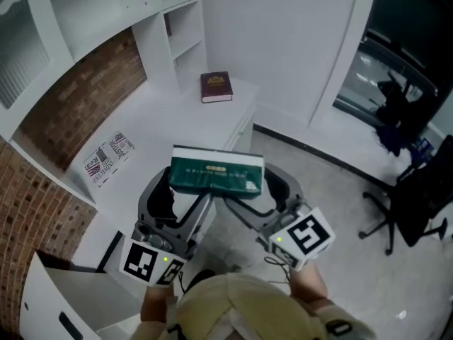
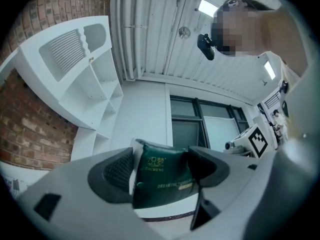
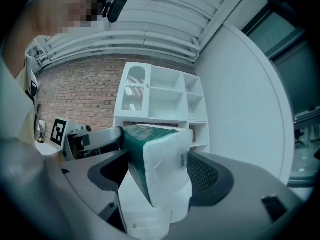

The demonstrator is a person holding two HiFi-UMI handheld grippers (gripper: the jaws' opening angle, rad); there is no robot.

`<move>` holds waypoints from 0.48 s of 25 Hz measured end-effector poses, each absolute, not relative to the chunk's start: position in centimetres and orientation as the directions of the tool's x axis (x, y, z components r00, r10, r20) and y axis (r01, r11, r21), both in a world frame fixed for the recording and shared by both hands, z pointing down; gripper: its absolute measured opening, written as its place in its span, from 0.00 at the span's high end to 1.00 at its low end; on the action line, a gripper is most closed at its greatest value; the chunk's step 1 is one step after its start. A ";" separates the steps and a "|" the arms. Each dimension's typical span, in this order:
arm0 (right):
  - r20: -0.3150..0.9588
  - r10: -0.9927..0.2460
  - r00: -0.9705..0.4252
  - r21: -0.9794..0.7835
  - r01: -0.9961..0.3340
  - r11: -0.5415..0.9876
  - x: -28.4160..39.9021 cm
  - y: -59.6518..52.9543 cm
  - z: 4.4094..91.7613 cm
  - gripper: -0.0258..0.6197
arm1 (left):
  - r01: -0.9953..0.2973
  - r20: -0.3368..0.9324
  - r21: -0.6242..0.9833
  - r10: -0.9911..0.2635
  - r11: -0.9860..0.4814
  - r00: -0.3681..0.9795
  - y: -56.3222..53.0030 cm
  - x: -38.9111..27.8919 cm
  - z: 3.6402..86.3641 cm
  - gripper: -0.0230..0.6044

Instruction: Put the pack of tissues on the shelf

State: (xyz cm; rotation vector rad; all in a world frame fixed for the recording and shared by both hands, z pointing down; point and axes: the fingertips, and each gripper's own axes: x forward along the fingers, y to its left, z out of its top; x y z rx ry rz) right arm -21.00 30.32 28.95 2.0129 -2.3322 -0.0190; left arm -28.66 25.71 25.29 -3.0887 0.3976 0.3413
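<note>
The pack of tissues (image 1: 216, 172), dark green with white ends, is held up in the air between the two claws. It lies level and crosswise in the head view, off the near right corner of the white bench (image 1: 177, 122) and above the pale floor (image 1: 318, 190).

The left claw (image 1: 177, 191) grips the left end of the pack. In the left gripper view its jaws stand wide, with the green wrapper (image 2: 162, 179) filling the gap and both ribbed pads against it. The right claw (image 1: 265, 195) takes the right end. In the right gripper view the white end of the pack (image 3: 160, 169) sits between the wide-set jaws, the right pad pressed into the wrapper. The left pad appears to touch too, though the pack's own bulk hides that contact.

The shelf (image 1: 180, 30), a white unit with open compartments, stands at the far left of the bench against the brick wall (image 1: 78, 101), well apart from the pack. A dark red book (image 1: 216, 86) lies flat on the far part of the bench, near the foot of the shelf. A printed leaflet (image 1: 108, 158) lies at the bench's left side by the brick. A black office chair (image 1: 417, 204) stands on the floor to the right.
</note>
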 end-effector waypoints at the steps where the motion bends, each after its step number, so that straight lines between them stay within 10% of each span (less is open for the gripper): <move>1: 0.036 -0.989 -0.144 0.044 -0.988 0.146 -20.7 30.4 29.0 0.39 | -0.252 -0.213 0.020 -0.251 -0.967 0.944 25.8 -28.4 25.3 0.41; 12: 0.045 -0.990 -0.132 -0.017 -0.991 0.131 -18.4 29.8 30.4 0.39 | -0.232 -0.166 0.025 -0.233 -0.972 0.958 25.0 -25.3 27.0 0.41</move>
